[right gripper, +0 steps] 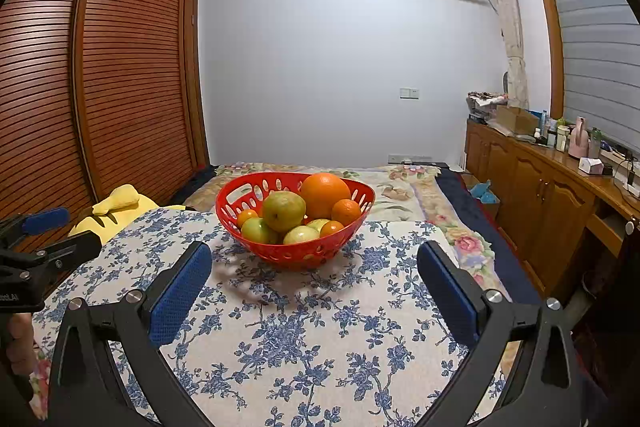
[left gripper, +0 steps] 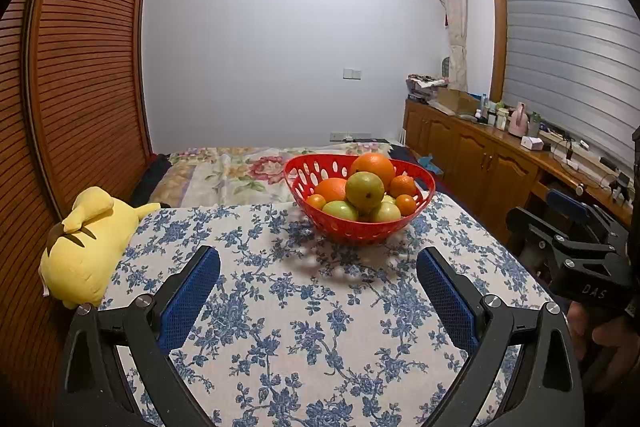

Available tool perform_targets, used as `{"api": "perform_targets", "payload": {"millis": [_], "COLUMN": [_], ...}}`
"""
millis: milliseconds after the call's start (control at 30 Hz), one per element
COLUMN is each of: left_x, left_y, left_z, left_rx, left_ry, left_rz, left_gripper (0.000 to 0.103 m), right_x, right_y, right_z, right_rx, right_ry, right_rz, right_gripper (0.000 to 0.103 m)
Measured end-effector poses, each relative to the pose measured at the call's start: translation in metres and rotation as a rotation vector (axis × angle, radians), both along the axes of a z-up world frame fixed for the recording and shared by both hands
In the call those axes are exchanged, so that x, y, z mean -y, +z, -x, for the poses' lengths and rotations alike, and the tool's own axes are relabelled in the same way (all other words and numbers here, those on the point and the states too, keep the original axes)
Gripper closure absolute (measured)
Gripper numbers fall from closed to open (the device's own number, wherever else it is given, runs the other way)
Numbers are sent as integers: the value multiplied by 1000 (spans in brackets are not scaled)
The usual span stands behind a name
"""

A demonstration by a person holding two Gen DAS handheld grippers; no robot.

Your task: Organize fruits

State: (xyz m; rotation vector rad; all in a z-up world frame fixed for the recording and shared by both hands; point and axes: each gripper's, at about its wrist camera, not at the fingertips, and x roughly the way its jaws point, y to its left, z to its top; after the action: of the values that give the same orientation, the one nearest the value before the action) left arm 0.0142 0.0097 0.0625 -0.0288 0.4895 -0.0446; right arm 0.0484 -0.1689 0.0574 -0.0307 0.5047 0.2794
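Hovering near, the left gripper (left gripper: pixel 318 267) and right gripper (right gripper: pixel 314 263) gape empty (likely readying a pick) before the red basket (right gripper: pixel 240 215) of fruits (right gripper: pixel 284 211).

Left gripper (left gripper: pixel 318 263) fingers spread wide, right gripper (right gripper: pixel 314 259) likewise, both empty

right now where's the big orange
The big orange sits at the top of the pile in the red basket, toward its far right side in both wrist views, right behind the green pear and above a small tangerine.
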Motion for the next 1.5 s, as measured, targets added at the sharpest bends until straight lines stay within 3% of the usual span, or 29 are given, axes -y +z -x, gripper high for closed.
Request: {"api": "perform_targets", "payload": {"millis": [1500], "left_x": [0], "left_y": [0], "left_z": [4], "left_rx": [16], "left_ry": [10], "left_rz": [-18], "left_gripper": [4], "right_x": [1], "right_y": [0], "right_z": [1], "right_rx": [2], "right_ry": [-2], "right_rz": [-2], "right_gripper": [1]}}
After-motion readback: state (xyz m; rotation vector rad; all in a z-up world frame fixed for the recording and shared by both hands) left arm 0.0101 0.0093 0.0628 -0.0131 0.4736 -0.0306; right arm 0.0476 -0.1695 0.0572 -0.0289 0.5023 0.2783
